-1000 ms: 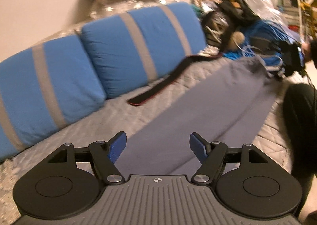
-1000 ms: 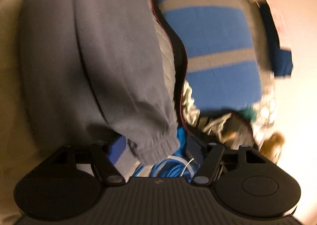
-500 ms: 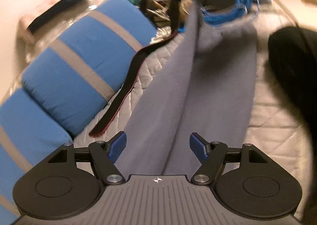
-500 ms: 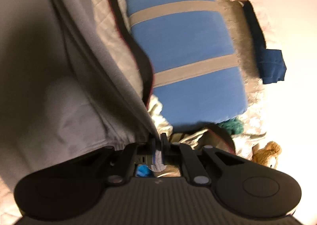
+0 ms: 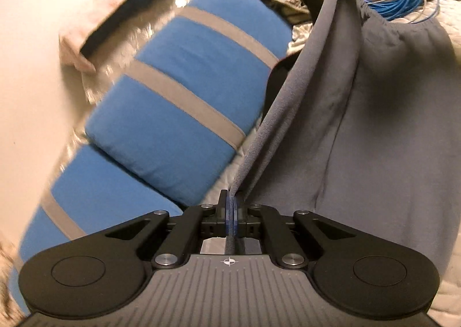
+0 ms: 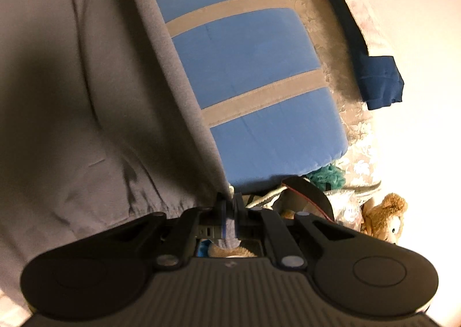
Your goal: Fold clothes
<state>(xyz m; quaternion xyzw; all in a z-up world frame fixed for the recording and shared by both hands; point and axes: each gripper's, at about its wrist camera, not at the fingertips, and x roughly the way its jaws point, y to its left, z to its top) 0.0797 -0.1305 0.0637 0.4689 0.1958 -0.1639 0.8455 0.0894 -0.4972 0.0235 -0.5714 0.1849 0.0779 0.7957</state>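
Both grippers, left and right, clamp grey trousers.

Left gripper was matte black, ribbed grey deck, silver screws, blue pads, a small crosshair mark; right gripper wore the same.

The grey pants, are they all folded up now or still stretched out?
Stretched out. The grey pants run long between the left gripper and right gripper, each pinching one edge, which is lifted taut.
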